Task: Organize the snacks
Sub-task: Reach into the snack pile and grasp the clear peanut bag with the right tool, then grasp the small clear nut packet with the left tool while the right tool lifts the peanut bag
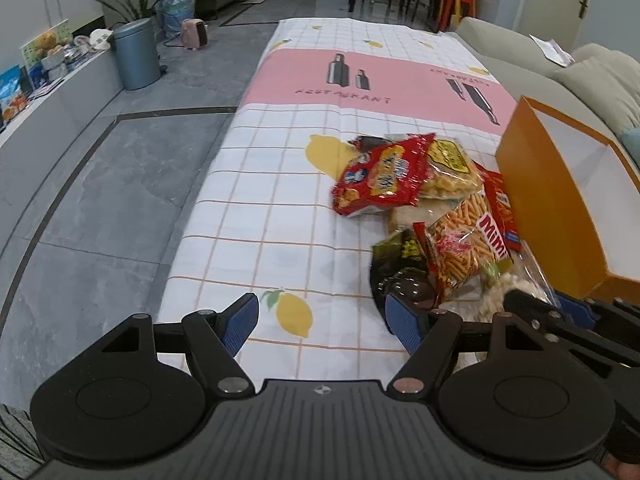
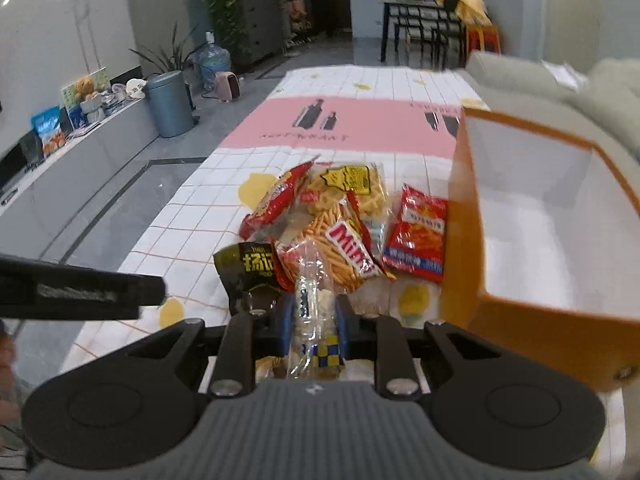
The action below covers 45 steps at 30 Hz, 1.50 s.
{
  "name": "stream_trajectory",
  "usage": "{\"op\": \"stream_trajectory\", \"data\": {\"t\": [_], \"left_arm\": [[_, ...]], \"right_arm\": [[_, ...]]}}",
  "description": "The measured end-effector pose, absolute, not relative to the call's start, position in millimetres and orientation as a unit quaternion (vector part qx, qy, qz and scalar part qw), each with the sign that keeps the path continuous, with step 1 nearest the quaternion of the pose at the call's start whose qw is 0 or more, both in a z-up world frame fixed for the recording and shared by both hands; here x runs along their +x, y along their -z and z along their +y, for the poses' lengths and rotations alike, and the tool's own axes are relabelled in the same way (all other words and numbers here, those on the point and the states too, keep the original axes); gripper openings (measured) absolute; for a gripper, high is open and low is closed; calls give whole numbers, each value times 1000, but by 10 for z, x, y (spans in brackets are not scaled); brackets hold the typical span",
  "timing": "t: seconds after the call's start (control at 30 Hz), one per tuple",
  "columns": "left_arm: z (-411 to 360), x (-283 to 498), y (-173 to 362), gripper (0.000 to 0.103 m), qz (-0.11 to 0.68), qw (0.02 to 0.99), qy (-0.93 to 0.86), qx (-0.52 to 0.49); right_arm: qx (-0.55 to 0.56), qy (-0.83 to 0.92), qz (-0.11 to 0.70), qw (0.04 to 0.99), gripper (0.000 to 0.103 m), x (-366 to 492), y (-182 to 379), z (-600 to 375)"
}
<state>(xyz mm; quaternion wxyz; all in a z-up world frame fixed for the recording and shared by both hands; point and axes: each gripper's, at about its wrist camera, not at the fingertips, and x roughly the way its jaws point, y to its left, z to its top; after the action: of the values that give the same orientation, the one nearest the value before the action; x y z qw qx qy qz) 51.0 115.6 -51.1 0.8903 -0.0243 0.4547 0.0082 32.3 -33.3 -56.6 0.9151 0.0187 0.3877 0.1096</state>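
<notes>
The right gripper point(image 2: 314, 320) has its fingers clamped on a clear packet point(image 2: 314, 300) of pale snacks, held between them at the near end of the snack pile point(image 2: 332, 220). The left gripper point(image 1: 320, 320) hangs with fingers spread and empty, the pile ahead to their right. The orange box point(image 2: 520, 320), right of the right fingers, shows only white inside, so nearly all sorting seems left.
</notes>
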Motion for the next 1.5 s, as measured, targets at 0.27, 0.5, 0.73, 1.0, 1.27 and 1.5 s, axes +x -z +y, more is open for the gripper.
{"op": "stream_trajectory", "data": {"t": [0.27, 0.5, 0.73, 1.0, 1.27, 1.5], "left_arm": [[1050, 558, 589, 85, 464, 886, -12, -6], [966, 541, 587, 85, 460, 888, 13, 1], [921, 530, 563, 85, 457, 889, 27, 1], [926, 521, 515, 85, 450, 893, 34, 0], [599, 363, 459, 87, 421, 894, 148, 44], [207, 328, 694, 87, 439, 871, 193, 111]], "right_arm": [[94, -47, 476, 873, 22, 368, 796, -687], [108, -34, 490, 864, 28, 492, 935, -762], [136, -66, 525, 838, 23, 573, 1142, -774], [117, -43, 483, 867, 21, 476, 957, -808], [110, -31, 496, 861, 21, 236, 808, -998], [148, -1, 508, 849, 11, 178, 839, -1287]]}}
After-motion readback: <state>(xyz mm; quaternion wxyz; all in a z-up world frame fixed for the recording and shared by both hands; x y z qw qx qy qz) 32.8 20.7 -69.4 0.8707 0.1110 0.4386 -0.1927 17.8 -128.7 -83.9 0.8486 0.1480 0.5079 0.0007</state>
